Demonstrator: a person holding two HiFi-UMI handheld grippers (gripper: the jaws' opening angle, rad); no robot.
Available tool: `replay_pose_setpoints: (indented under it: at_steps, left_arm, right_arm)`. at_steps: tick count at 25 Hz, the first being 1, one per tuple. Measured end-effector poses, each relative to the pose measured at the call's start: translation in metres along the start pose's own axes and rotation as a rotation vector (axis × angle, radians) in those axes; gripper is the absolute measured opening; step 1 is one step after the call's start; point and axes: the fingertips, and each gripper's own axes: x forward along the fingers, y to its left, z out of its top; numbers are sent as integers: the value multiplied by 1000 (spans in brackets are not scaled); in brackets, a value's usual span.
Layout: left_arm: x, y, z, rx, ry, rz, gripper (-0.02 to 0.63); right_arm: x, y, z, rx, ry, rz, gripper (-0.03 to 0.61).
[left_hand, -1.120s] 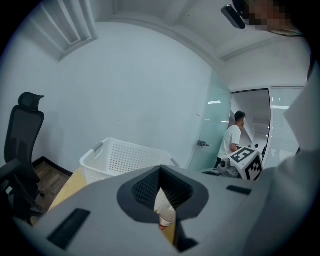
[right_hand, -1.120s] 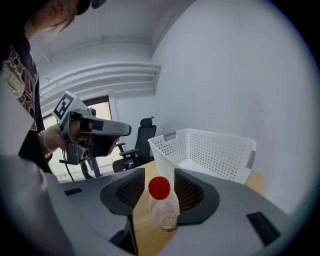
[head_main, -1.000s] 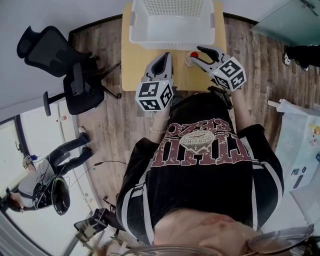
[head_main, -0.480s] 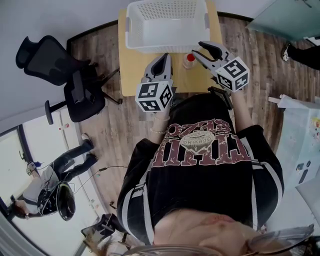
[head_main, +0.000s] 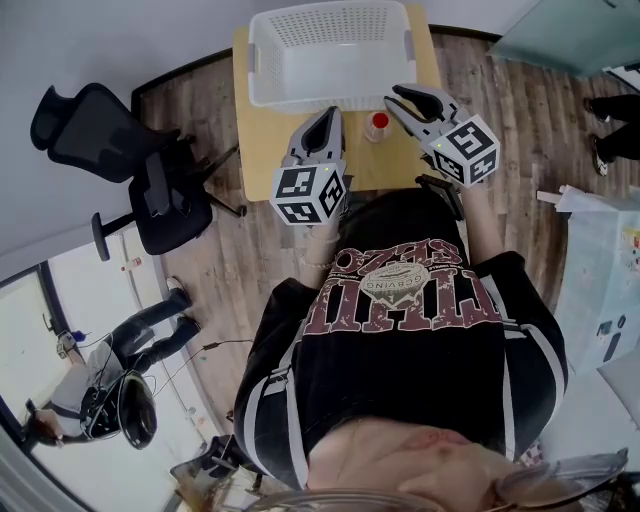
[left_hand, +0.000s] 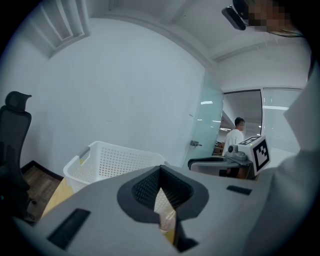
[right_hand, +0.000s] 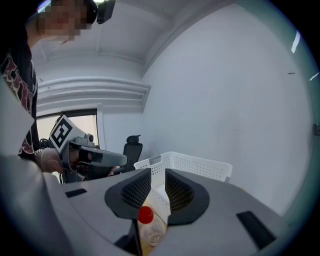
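Note:
A small clear bottle with a red cap (head_main: 378, 125) stands on the wooden table (head_main: 268, 140), in front of a white perforated basket (head_main: 262, 60). My right gripper (head_main: 400, 96) hovers just right of the bottle, open and holding nothing. Its own view shows the bottle (right_hand: 148, 226) low between the jaws (right_hand: 158, 172), with the basket (right_hand: 192, 165) beyond. My left gripper (head_main: 327, 114) is over the table left of the bottle, shut and empty. In the left gripper view (left_hand: 161, 172) the basket (left_hand: 112, 160) lies ahead and a bit of clear bottle (left_hand: 167, 220) shows below the jaws.
A black office chair (head_main: 110, 130) stands left of the table on the wood floor. Another person (head_main: 110, 370) with a helmet is at lower left. A person in a white shirt (left_hand: 232, 142) stands by a glass door to the right. A white wall is behind the basket.
The right gripper has drawn back and tilted up, so the bottle looks smaller and lower in its view. The left gripper has turned slightly right; the chair slid toward its view's edge.

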Motion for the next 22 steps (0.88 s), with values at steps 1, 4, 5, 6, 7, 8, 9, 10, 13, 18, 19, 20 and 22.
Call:
replay_pose_setpoints:
  at_steps: [1, 4, 5, 6, 7, 8, 9, 10, 13, 18, 19, 20, 22]
  left_arm:
    - [0, 0, 1, 2, -1, -4, 48]
    - [2, -2, 4, 9, -1, -19, 48]
    - [3, -4, 5, 11, -1, -23, 48]
    - [4, -6, 5, 14, -2, -27, 48]
    - [5, -7, 5, 16, -1, -31, 48]
    - [6, -9, 6, 19, -1, -36, 48]
    - [7, -9, 6, 21, 0, -40, 48]
    - [9, -9, 6, 23, 1, -45, 48]
    - [12, -8, 9, 30, 4, -59, 48]
    - [20, -4, 16, 35, 11, -87, 48]
    - [23, -3, 18, 37, 12, -93, 48]
    - [25, -2, 19, 38, 13, -99, 48]
    - [28, 0, 21, 40, 15, -110, 48]
  right_arm:
    - [0, -1, 2, 3, -6, -6, 95]
    - [-2, -3, 7, 18, -17, -25, 74]
    - [-3, -4, 8, 27, -20, -31, 68]
    - [-4, -5, 8, 36, -23, -36, 61]
    - [-6, -6, 9, 45, -28, -40, 55]
    - [-7, -7, 10, 53, -33, -44, 51]
    - [-7, -8, 10, 59, -38, -49, 46]
    - [-7, -9, 11, 63, -41, -54, 44]
    - [-5, -11, 14, 74, -47, -67, 37]
    - [3, -17, 23, 91, -58, -91, 26]
    - [4, -19, 24, 94, -60, -97, 22]
    - [5, -20, 25, 96, -63, -103, 21]
    - [9, -23, 28, 101, -66, -113, 18]
